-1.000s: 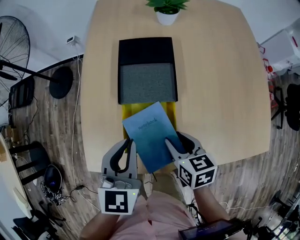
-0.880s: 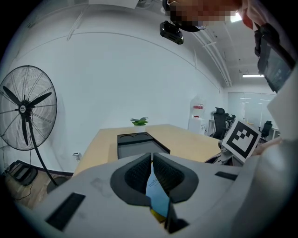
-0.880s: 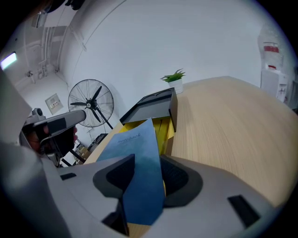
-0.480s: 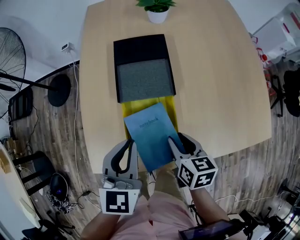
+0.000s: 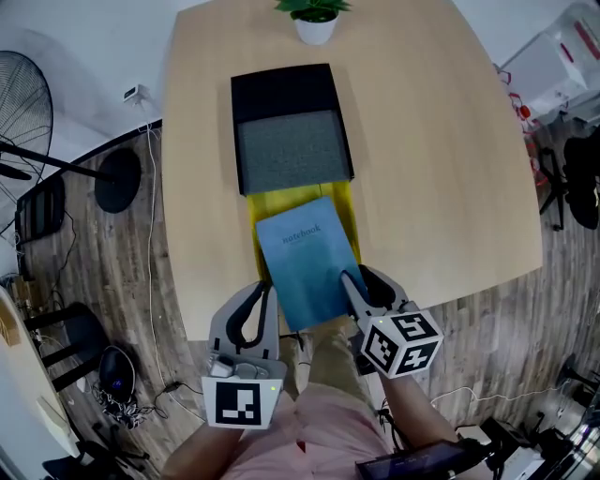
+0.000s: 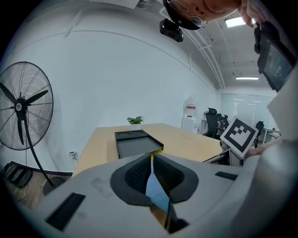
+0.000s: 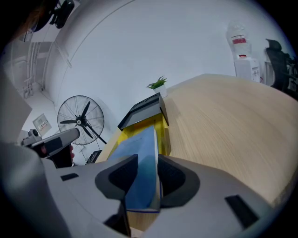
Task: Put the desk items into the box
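Wooden table (image 5: 431,169) from above, notebook (image 5: 305,258) pinched at the near edge from both sides.
Nearest, left gripper (image 5: 263,292) and right gripper (image 5: 364,283) side by side, marker cubes toward the body, jaws pointing away across the table. Left jaws nearly closed on the notebook's near-left corner; right jaws clamped over its near-right edge. Blue notebook between them, lying over a yellow item (image 5: 281,201), far end just short of the black box (image 5: 292,141). Beyond the box, a potted plant (image 5: 314,19) at the far edge.
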The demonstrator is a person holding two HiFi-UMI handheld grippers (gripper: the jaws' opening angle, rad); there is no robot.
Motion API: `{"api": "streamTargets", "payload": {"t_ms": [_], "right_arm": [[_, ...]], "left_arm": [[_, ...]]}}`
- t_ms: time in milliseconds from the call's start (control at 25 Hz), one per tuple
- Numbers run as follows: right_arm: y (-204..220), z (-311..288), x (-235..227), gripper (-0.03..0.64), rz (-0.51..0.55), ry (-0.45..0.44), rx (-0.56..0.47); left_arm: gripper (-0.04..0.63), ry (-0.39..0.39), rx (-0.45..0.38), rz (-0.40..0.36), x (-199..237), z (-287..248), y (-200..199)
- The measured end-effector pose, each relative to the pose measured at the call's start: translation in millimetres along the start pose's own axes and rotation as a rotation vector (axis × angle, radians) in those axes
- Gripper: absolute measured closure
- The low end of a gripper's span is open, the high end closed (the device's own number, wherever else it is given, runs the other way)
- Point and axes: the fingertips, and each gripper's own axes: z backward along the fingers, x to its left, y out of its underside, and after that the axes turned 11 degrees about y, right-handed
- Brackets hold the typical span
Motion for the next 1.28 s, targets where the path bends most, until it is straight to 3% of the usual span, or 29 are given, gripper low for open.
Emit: {"api": "streamTargets", "payload": {"t_ms": [360,640,920,1280], "right_arm": [[6.0,8.4,8.4,0.463,-0.031,-0.008,-0.026],[-9.5,29.8,3.8,0.446,0.008,0.015,-0.091],[-32.1,60.4,24.6,0.448,0.066,-0.021,-0.166],[-16.5,85.9,43.5,0.468,0.126,-0.042,-0.161]], "left_arm": [[0.571,0.008,0.010,-0.011,-2.3,13.5,4.0],[0.571,0.028,-0.059,-0.032,-14.6,18.9,-13.2],[0.571,0.045,-0.137,-0.074,-32.9,32.1,-37.1],[0.571,0.070,-0.156,-0.102,-54.8,49.6,-38.5]]}}
